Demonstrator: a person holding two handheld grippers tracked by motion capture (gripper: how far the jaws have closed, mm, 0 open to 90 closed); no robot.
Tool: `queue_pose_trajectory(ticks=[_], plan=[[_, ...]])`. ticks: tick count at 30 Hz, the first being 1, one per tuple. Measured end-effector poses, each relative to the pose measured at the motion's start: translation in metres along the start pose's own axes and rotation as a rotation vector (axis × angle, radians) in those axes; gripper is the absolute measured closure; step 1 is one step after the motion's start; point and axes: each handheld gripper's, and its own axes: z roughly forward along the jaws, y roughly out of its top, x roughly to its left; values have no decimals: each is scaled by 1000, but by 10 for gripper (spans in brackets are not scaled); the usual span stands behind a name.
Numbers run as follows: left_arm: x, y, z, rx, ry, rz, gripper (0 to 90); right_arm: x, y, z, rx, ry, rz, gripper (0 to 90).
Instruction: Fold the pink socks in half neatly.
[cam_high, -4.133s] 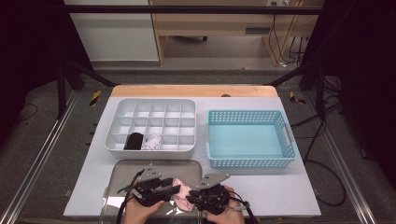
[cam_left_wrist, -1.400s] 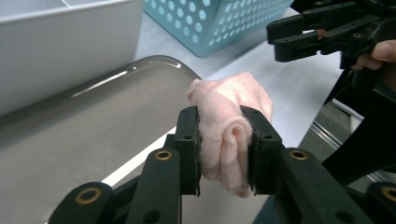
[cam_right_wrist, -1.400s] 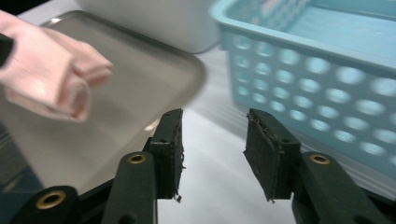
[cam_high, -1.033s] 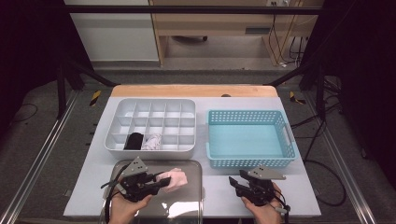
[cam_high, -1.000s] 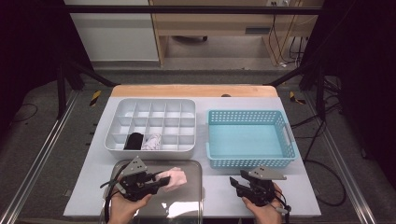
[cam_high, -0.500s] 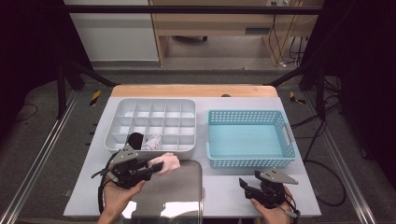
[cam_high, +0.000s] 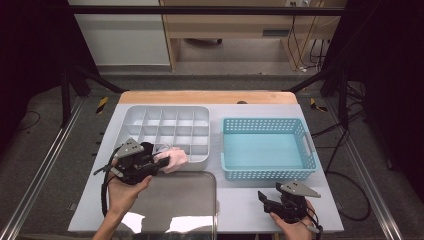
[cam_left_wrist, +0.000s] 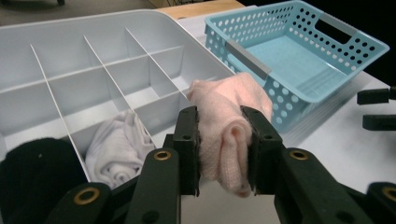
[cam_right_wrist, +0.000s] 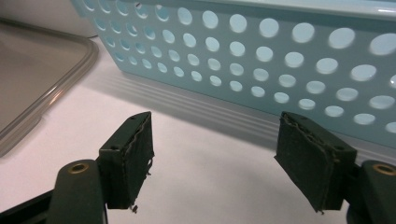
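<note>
My left gripper (cam_high: 164, 161) is shut on a rolled pink sock (cam_high: 176, 159), held just above the near edge of the white divided tray (cam_high: 165, 111). Up close, the pink sock (cam_left_wrist: 229, 98) bulges out between the two pads of the left gripper (cam_left_wrist: 223, 140). A white sock (cam_left_wrist: 116, 149) and a black sock (cam_left_wrist: 32, 168) lie in the tray's nearest compartments. My right gripper (cam_high: 267, 201) rests low over the table near the front right; its jaws have just been opening and stand wide with nothing between them (cam_right_wrist: 215, 158).
A light blue perforated basket (cam_high: 265, 174) stands empty at the right, its wall (cam_right_wrist: 261, 60) close ahead of the right gripper. A shiny flat tray (cam_high: 170, 200) lies at the front centre, its rim (cam_right_wrist: 70, 74) to the right gripper's left.
The left gripper carried the pink sock up and away from the shiny tray to the divided tray's near edge. The right gripper's jaws spread wider and it drew slightly towards the table's front edge.
</note>
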Motion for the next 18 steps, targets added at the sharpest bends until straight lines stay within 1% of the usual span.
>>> queue_pose_trajectory(ticks=[1,2,3,4,7,11,12,15,18], plan=[[0,0,0,0,0,0,681,0,0,0,1,-1,1,277],[1,5,1,-3,9,3,681,0,0,0,0,-1,3,276],[1,5,1,-3,9,3,681,0,0,0,0,0,3,276],[3,9,3,-6,15,6,681,0,0,0,-1,-1,1,275],[6,15,6,-8,24,3,681,1,0,1,3,1,-6,275],[11,19,11,3,36,-2,681,0,0,1,3,1,-7,274],[15,22,15,12,45,-10,681,0,0,1,4,1,-5,275],[19,25,21,26,61,-12,681,0,0,1,5,2,-6,274],[22,27,27,44,67,-13,681,1,0,2,5,7,-8,275]])
